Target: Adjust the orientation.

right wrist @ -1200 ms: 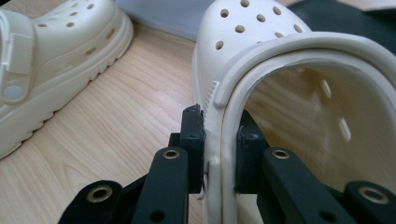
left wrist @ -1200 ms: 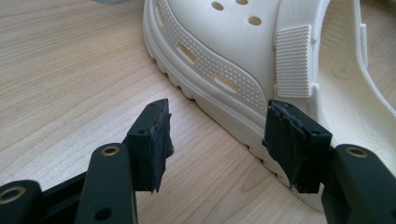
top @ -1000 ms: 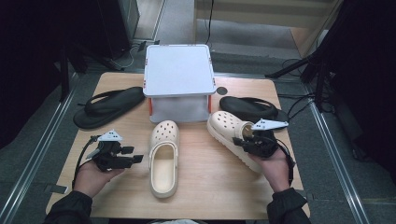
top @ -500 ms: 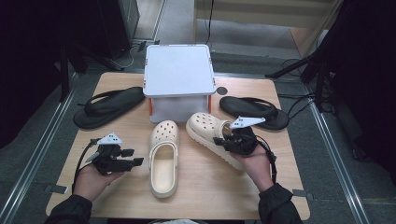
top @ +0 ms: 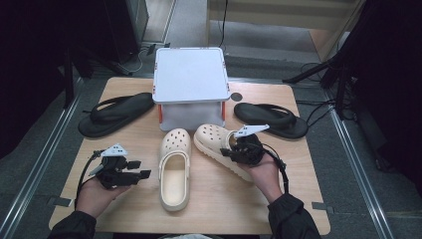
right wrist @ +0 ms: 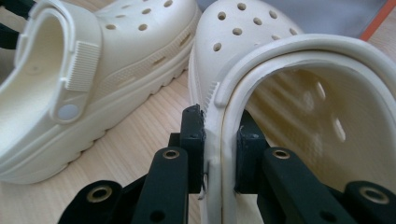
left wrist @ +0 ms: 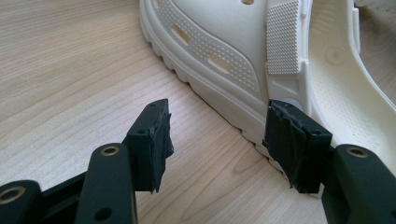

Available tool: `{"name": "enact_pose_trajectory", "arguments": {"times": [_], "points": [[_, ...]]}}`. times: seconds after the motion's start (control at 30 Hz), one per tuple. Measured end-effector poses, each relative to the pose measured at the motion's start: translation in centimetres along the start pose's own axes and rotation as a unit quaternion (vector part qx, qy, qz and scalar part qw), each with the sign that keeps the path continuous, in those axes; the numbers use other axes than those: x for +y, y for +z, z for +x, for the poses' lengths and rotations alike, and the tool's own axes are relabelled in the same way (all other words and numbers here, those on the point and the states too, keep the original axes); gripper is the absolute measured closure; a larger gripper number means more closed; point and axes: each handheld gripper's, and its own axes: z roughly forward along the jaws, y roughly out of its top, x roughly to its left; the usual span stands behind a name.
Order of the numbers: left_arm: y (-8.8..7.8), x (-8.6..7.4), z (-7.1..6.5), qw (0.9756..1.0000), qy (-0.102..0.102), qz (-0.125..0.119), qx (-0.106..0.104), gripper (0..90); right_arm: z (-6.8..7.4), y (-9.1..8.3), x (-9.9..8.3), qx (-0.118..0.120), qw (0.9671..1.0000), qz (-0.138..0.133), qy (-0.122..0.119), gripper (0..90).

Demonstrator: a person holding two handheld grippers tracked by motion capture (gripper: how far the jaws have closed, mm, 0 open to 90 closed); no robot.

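Two cream clogs lie on the wooden table (top: 298, 199). The left clog (top: 174, 167) rests flat, toe toward the white box. Beside it on the right is the second clog (top: 219, 147), angled with its toe up-left. My right gripper (top: 233, 151) is shut on the side wall and strap of that clog (right wrist: 219, 154), one jaw outside and one inside. My left gripper (top: 142, 169) stands open just left of the left clog (left wrist: 243, 70), its jaws apart with only bare table (left wrist: 70, 70) between them.
A white lidded box (top: 190, 79) stands behind the clogs at the table's middle back. One black flip-flop (top: 115, 113) lies at the back left and another (top: 271, 119) at the back right. Dark equipment and cables surround the table.
My right gripper has carried its clog leftward, from near the right flip-flop to right beside the other clog. The left gripper has stayed put.
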Motion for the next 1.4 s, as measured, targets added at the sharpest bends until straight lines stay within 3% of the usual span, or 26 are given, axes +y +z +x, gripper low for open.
{"name": "enact_pose_trajectory", "arguments": {"times": [0.27, 0.4, 0.5, 0.8, 0.9, 0.97, 1.03, 1.13, 1.23, 1.33, 1.4], "points": [[0.2, 0.1, -0.2, 1.0, 0.004, 0.003, -0.001, 41.1, 0.0, 0.9, -0.1, -0.006, 0.9999, 0.009, 0.006, 78.3], [0.2, 0.1, -0.1, 1.0, 0.002, 0.003, -0.001, 41.0, 0.6, 1.6, 0.1, -0.009, 0.9998, 0.013, 0.011, 78.1], [0.2, 0.0, 0.0, 1.0, 0.0, 0.003, -0.001, 41.0, 1.3, 2.2, -0.1, -0.013, 0.9996, 0.023, -0.002, 77.7], [0.3, 0.1, 0.0, 1.0, 0.003, 0.006, -0.001, 41.0, 1.3, 2.4, -0.1, 0.006, 0.9997, 0.016, 0.015, 77.7], [0.3, 0.1, -0.1, 1.0, 0.005, 0.006, 0.004, 41.0, 1.6, 2.6, -0.1, 0.008, 0.9997, 0.022, 0.008, 77.6], [0.2, 0.1, -0.1, 1.0, 0.005, 0.003, 0.004, 41.1, 1.7, 2.8, -0.1, 0.01, 0.9997, 0.019, 0.007, 76.6], [0.2, 0.1, -0.1, 1.0, 0.004, 0.001, 0.003, 41.1, 1.7, 2.8, -0.1, 0.019, 0.9996, 0.018, 0.008, 70.2], [0.1, 0.2, 0.0, 1.0, 0.0, 0.0, 0.003, 42.0, 1.5, 2.0, 0.1, 0.023, 0.9996, -0.01, 0.011, 65.3], [-0.1, 0.2, 0.0, 1.0, 0.003, -0.005, 0.005, 49.9, 1.3, 0.9, -0.1, 0.02, 0.9996, -0.018, -0.012, 64.5], [-0.7, 0.4, -0.1, 0.9999, 0.0, -0.014, -0.004, 62.1, 1.0, -0.6, -0.5, 0.031, 0.9991, -0.022, -0.018, 60.7], [-0.8, 0.6, -0.1, 0.9998, -0.001, -0.018, -0.004, 70.3, 0.8, -1.8, -0.8, 0.034, 0.9986, -0.033, -0.021, 63.5]]}}
